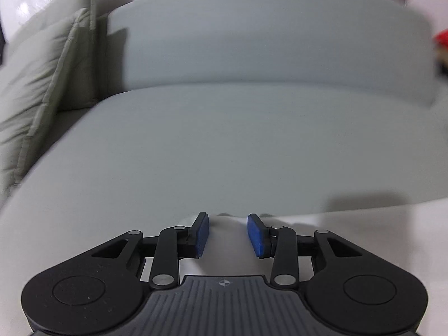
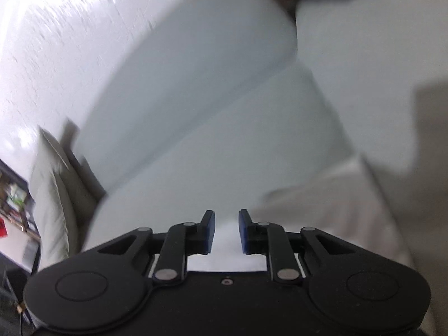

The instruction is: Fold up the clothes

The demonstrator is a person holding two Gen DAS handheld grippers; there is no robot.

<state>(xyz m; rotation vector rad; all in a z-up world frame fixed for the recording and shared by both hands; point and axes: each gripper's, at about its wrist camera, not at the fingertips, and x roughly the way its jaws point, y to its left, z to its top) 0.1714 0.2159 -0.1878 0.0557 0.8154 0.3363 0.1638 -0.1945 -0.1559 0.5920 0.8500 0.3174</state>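
A white garment (image 1: 350, 240) lies on the seat of a pale grey sofa (image 1: 224, 140). In the left wrist view its edge sits just under and between the blue pads of my left gripper (image 1: 228, 231), which is open with nothing clamped. In the right wrist view the same white garment (image 2: 330, 218) spreads to the right and below my right gripper (image 2: 226, 231). That gripper is open too, its blue pads a small gap apart over white cloth. Both views are blurred.
The sofa backrest (image 1: 266, 33) rises behind the seat. Grey-green cushions (image 1: 36, 89) lean at the left end and also show in the right wrist view (image 2: 53, 196). A white wall (image 2: 56, 42) stands behind. A dark shelf (image 2: 14, 198) is at far left.
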